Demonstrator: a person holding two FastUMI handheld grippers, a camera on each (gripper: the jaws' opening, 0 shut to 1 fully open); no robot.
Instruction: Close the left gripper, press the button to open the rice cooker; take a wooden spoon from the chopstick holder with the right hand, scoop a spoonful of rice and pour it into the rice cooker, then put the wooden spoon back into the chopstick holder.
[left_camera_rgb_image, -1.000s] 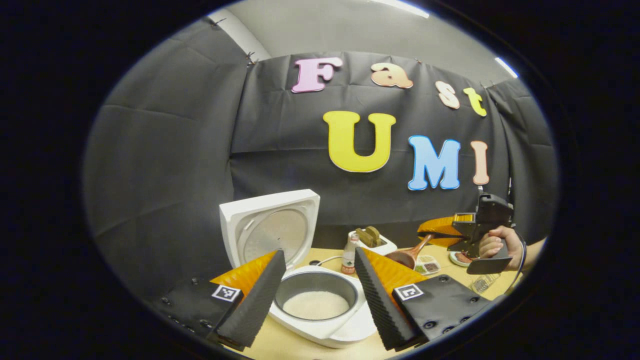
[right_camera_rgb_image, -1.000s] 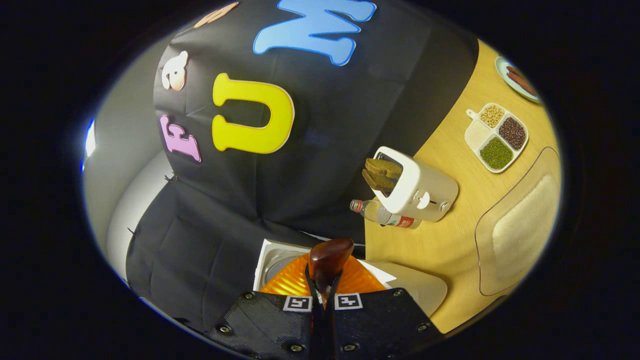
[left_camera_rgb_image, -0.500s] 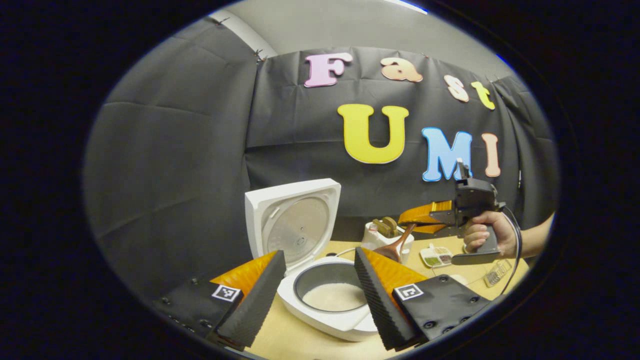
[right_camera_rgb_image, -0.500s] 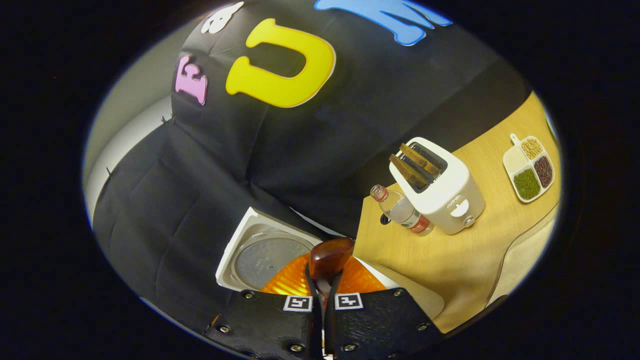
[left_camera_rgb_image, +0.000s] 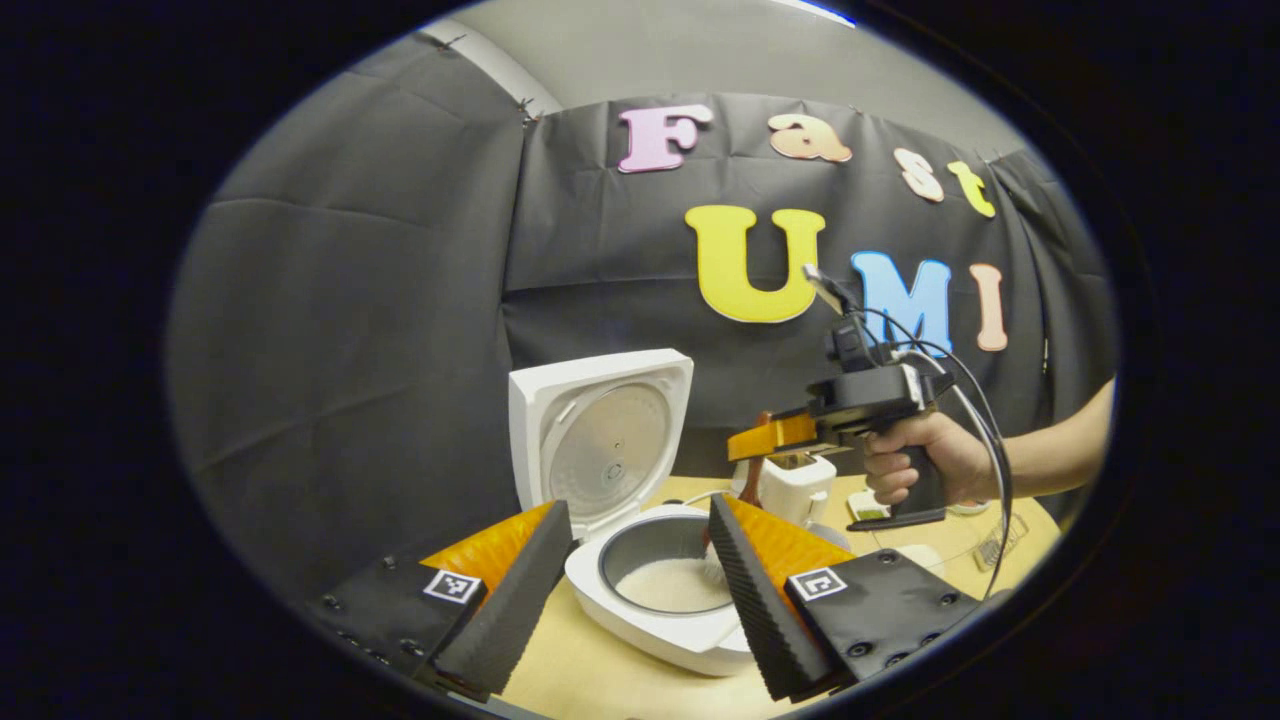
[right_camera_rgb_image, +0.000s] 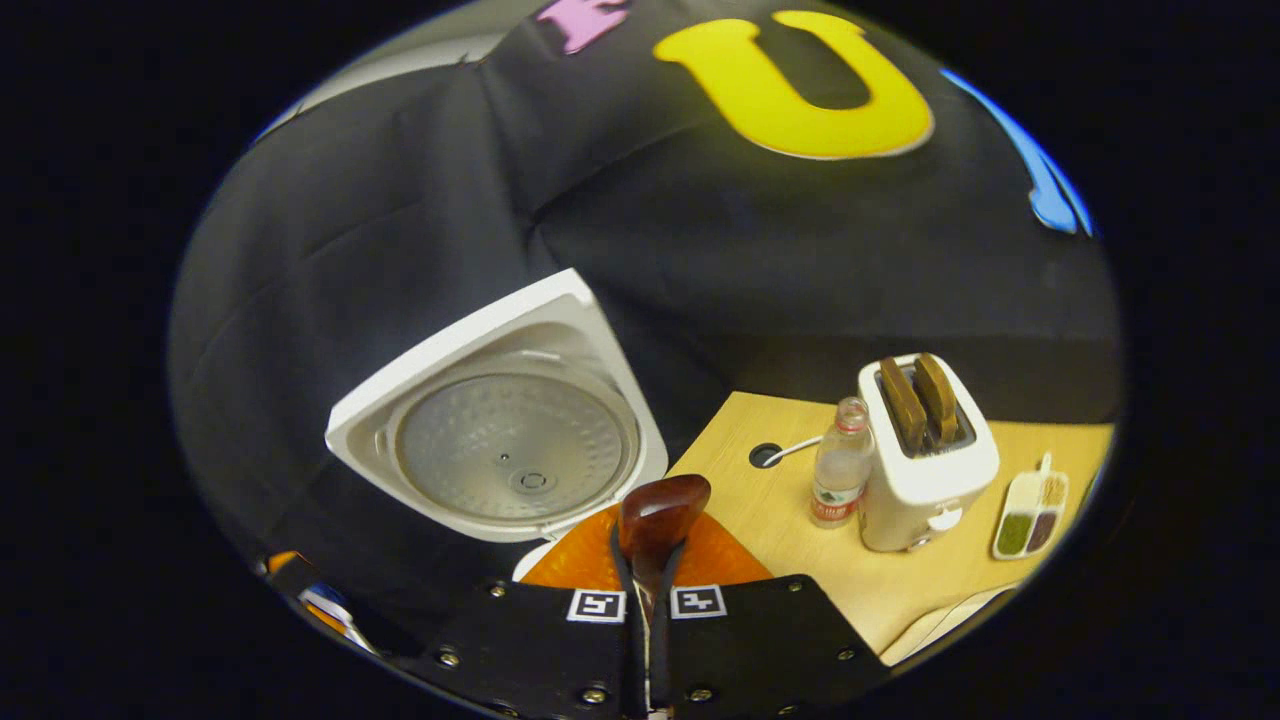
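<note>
While rice is tipping out: right gripper (left_camera_rgb_image: 765, 440) over white rice cooker (left_camera_rgb_image: 660, 590).
Right gripper is clamping the brown wooden spoon (right_camera_rgb_image: 655, 520) by its handle, the spoon hanging downward, bowl dipping into the open pot on the wooden desk (left_camera_rgb_image: 600, 680); left gripper (left_camera_rgb_image: 630, 590) is idling open nearby.

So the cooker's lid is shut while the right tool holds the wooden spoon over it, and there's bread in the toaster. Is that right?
Not quite: the cooker's lid stands open, as the left gripper view shows, with rice in the pot. The rest holds: the right tool grips the spoon over it, and bread sits in the toaster.
</note>
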